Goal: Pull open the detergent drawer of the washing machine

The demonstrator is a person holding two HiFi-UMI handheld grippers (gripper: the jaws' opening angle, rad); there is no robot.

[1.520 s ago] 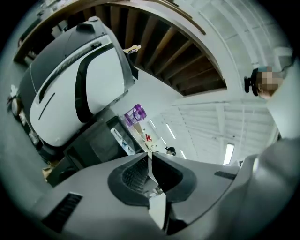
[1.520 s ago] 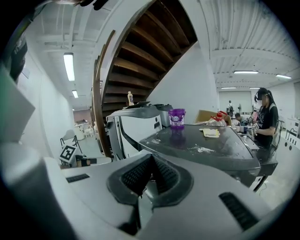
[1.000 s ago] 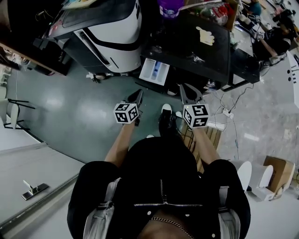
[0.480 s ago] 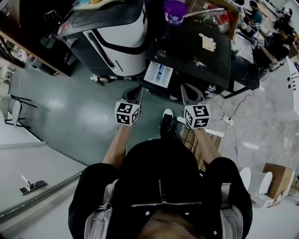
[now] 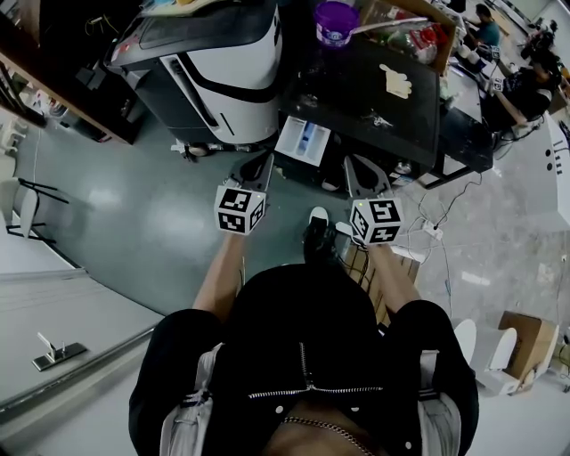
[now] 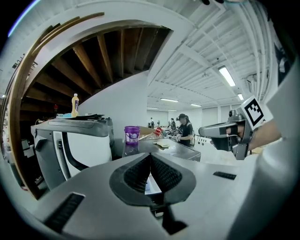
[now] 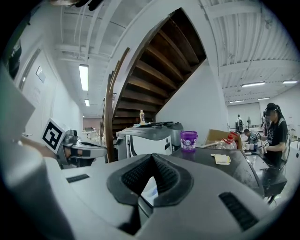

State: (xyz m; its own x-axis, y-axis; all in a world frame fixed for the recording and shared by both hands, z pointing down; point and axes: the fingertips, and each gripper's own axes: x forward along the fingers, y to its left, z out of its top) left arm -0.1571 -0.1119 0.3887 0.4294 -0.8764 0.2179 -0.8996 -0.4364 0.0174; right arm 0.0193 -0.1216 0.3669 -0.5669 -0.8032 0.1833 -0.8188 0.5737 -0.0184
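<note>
I count two grippers, the left gripper [image 6: 150, 155] and the right gripper [image 7: 151, 156], with two marker cubes [image 5: 239, 209]. There is one black washing machine [image 5: 356, 102], one white-and-grey machine [image 5: 214, 62], one purple tub [image 5: 336, 20], one yellow bottle [image 6: 74, 104] and one cardboard box [image 5: 527, 328].

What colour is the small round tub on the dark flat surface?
Purple: the small round tub, clearest in the right gripper view.

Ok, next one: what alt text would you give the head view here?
Seen from above, a person in a dark jacket holds the left gripper and right gripper out toward a dark-topped unit with a white tray at its front edge. A purple tub stands on its top; a white-and-grey machine stands to its left.
</note>
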